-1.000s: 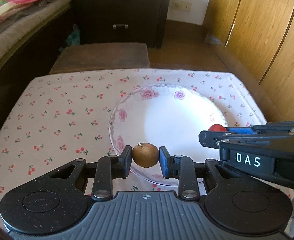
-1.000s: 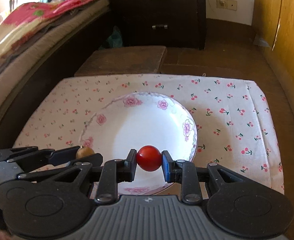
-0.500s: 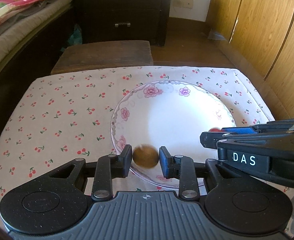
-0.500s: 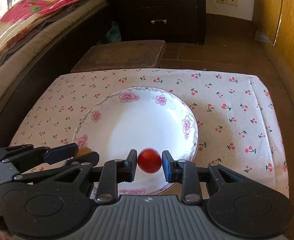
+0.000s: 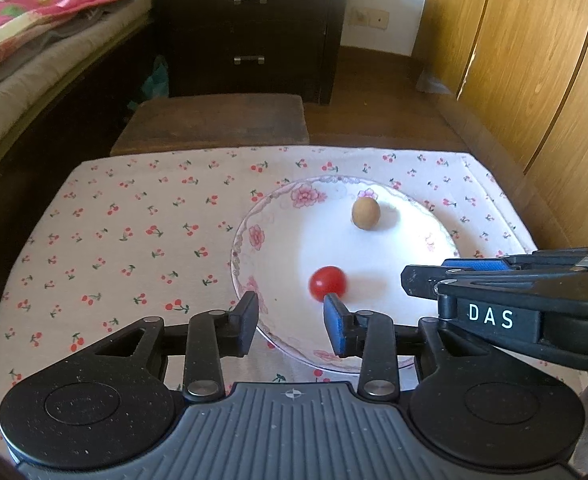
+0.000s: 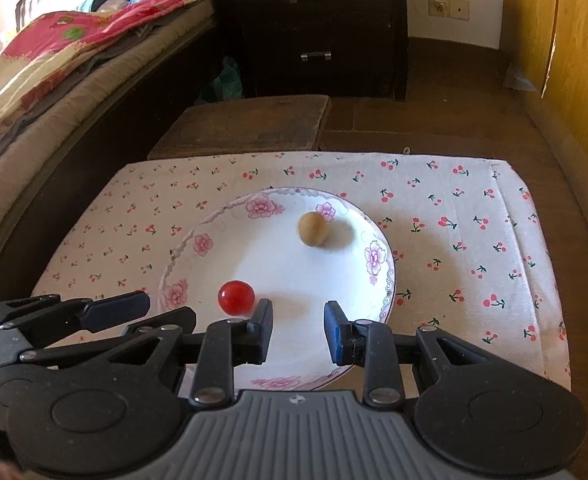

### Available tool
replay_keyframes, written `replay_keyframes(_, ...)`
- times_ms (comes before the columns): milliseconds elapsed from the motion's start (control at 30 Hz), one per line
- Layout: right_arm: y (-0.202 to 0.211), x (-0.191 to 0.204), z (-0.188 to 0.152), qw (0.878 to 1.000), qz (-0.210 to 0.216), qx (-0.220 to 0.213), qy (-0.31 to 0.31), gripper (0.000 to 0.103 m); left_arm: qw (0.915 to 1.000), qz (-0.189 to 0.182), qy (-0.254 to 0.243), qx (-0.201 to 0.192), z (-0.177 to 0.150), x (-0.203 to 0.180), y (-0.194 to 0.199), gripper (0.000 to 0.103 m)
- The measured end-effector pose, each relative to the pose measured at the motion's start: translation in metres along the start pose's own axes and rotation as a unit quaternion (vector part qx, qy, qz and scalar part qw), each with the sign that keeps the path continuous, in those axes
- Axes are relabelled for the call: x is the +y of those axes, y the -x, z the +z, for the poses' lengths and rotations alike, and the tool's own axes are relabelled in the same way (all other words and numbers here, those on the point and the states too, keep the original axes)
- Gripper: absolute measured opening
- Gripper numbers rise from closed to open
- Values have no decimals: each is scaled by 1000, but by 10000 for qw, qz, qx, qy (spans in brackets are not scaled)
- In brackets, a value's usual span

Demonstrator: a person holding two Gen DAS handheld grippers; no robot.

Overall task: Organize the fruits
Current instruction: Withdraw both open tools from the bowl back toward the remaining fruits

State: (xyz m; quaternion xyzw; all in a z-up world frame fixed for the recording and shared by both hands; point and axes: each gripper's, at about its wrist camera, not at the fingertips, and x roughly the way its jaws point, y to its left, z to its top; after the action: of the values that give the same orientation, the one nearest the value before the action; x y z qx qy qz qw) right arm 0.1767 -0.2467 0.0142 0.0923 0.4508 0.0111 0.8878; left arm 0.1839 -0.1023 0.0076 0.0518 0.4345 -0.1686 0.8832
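A white plate with pink flowers (image 5: 242, 248) (image 6: 385, 276) lies on the cherry-print cloth. A brown round fruit (image 5: 365, 214) (image 6: 313, 229) rests near the plate's far rim. A red cherry tomato (image 5: 327, 283) (image 6: 236, 297) sits on the near part of the plate. My left gripper (image 5: 292, 312) hovers over the plate's near-left rim; its jaws are opening with nothing between them. My right gripper (image 6: 297, 314) hangs over the plate's near side, open and empty, with the tomato just left of its left finger.
The cherry-print cloth (image 5: 134, 240) covers a low table. Behind it stands a brown wooden stool (image 5: 214, 124), then a dark drawer chest (image 5: 250, 28). A bed with a bright blanket (image 6: 54, 60) runs along the left, and wooden wardrobe doors (image 5: 533, 60) line the right.
Both fruits have left the jaws and now lie in the plate. The brown fruit has ended up at the far rim, the tomato on the near side.
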Motion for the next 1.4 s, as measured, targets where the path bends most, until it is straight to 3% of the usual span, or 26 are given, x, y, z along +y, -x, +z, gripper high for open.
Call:
replay_keyframes(400,31,17,-18,9999,60,-48,103,31,9997,10,72,-236,-13,8,38,51)
replay_keyframes(933,60,40,-57,9997,190,62,149,31,9995,-27,250,-174,-49,27,67,55)
replay_keyframes(1400,58,49,-88,9987,191,448,177,31,9997,-28,253,-38,-78,33,82,56)
